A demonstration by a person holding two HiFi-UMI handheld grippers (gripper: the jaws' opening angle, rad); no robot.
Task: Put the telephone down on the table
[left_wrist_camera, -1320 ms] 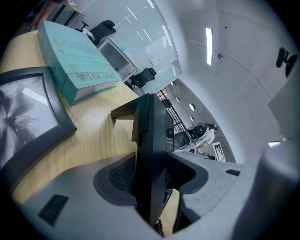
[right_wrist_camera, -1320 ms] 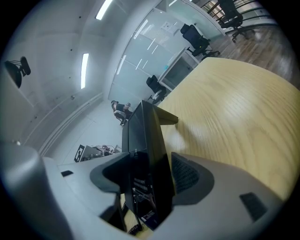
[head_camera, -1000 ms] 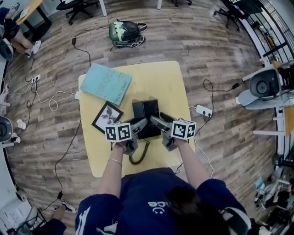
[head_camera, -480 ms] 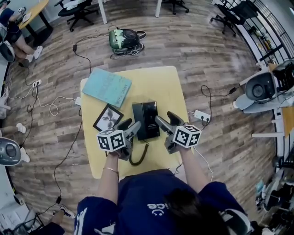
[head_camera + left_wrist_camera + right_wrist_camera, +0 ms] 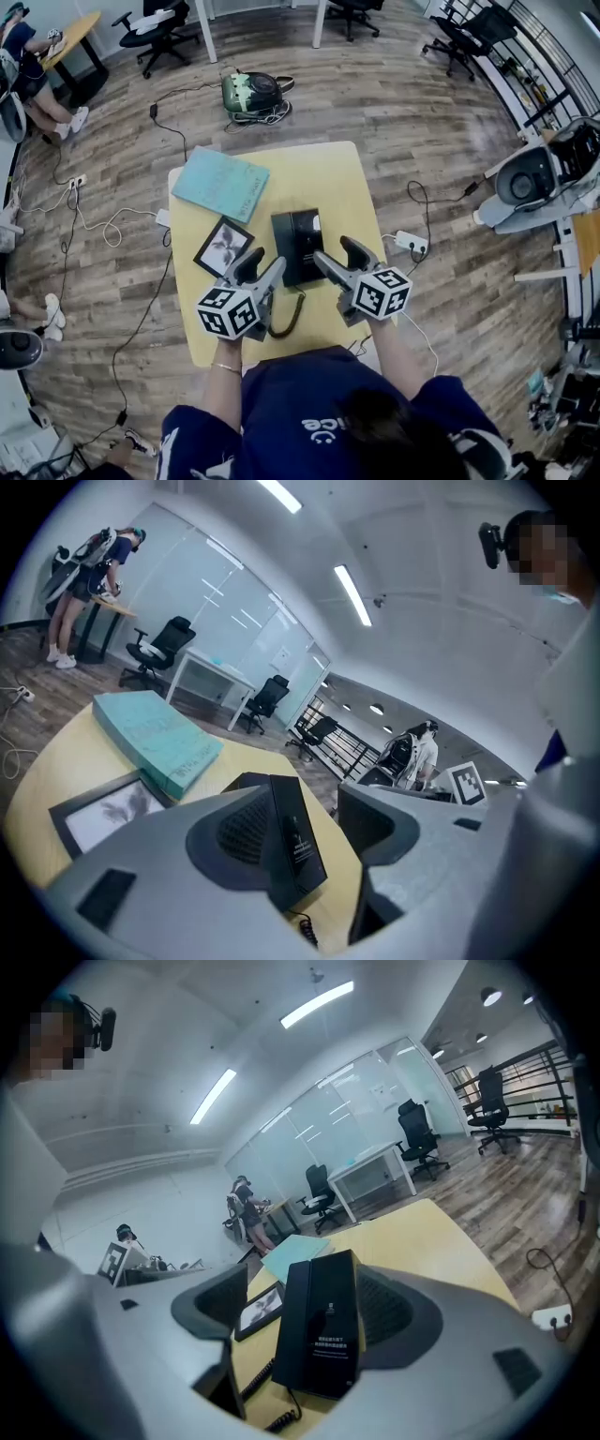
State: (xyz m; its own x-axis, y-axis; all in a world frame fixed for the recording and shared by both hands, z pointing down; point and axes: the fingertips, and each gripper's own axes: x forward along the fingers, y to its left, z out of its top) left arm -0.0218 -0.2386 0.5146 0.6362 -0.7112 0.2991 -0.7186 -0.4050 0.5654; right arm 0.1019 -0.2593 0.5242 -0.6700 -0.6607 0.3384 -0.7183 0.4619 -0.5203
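Teal book (image 5: pixel 221 184) lay flat at far left, framed pic (image 5: pixel 223 247) just beside its near corner. On wood floor (image 5: pixel 394 103): green rounded appliance (image 5: pixel 251 96) w/ cords beyond, white power strip (image 5: pixel 413 243) at right, loose white cable (image 5: pixel 111 218) at left. Black office chair (image 5: pixel 150 33) & seated person (image 5: pixel 28 75) by orange desk (image 5: pixel 70 28), top-left.

The left hand-held gripper (image 5: pixel 261 267) and the right hand-held gripper (image 5: pixel 337 255) drew back from the telephone (image 5: pixel 296 246) toward the person and moved apart. That left the telephone's near end uncovered on the desk (image 5: pixel 328 178). The left one's jaws spread slightly wider.
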